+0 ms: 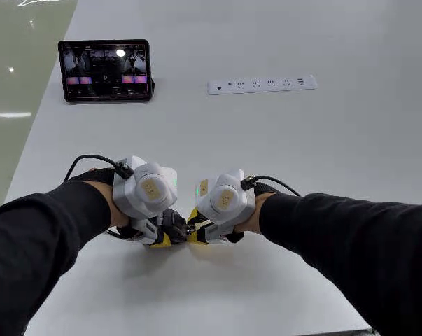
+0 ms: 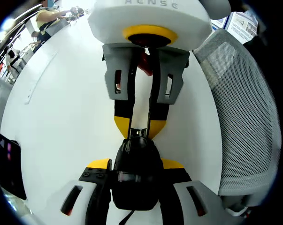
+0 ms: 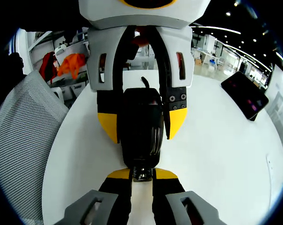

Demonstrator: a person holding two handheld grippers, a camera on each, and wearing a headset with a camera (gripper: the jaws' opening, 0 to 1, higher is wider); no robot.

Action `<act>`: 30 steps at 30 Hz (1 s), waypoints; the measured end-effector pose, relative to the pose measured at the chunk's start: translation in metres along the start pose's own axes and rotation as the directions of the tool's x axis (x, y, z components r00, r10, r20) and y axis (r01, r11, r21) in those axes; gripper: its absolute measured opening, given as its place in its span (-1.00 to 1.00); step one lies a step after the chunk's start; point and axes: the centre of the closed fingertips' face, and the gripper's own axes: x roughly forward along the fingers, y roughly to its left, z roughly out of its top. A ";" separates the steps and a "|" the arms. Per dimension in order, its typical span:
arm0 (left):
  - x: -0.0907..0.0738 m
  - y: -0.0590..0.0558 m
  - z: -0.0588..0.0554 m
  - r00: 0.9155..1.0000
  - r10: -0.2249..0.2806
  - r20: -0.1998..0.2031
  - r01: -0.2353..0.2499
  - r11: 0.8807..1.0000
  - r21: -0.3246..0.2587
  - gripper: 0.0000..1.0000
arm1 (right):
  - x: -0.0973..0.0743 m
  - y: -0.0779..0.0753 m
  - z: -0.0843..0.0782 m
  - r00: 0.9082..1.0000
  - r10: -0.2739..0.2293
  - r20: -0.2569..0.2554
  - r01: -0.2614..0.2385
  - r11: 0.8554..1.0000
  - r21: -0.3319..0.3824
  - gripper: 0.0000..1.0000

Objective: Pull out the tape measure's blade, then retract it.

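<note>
The left claw pinches the black, rounded plastic tape measure by its sides. The right claw, facing it, is pressed together on the blade's end at the case's mouth. Both work near the front edge of the white table, with bare surface ahead up to the dark tablet and white power strip.

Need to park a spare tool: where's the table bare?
Bare: right side of the table past the power strip, and the band nearer than the tablet. Crowded: front middle, where left tongs and right tongs clamp the tape measure.
</note>
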 end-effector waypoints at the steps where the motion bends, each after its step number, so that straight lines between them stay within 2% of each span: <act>1: 0.000 0.000 0.000 1.000 0.000 0.001 0.000 1.000 0.002 -0.31 | 0.000 0.001 0.001 1.000 0.008 0.002 -0.008 1.000 -0.004 -0.75; 7: 0.000 0.000 0.000 1.000 0.003 0.002 -0.003 1.000 0.005 -0.31 | 0.000 -0.001 0.000 1.000 0.023 -0.009 -0.023 0.999 0.048 -0.76; 10: 0.000 0.000 0.000 1.000 0.003 0.003 -0.003 1.000 0.005 -0.31 | 0.000 0.000 -0.001 1.000 0.022 -0.013 -0.022 0.999 0.046 -0.76; 12: 0.000 0.000 0.000 1.000 0.002 0.005 -0.002 1.000 0.004 -0.31 | 0.000 0.001 -0.001 1.000 0.020 -0.011 -0.020 1.000 0.010 -0.77; 14: 0.000 0.000 0.000 1.000 0.001 0.007 -0.001 1.000 0.003 -0.31 | 0.000 0.001 0.000 1.000 0.020 -0.011 -0.020 0.999 0.034 -0.78; 30: -0.001 0.000 0.000 1.000 0.001 0.014 -0.001 1.000 0.002 -0.31 | 0.001 0.001 -0.001 0.999 0.008 -0.034 -0.005 0.997 0.075 -0.76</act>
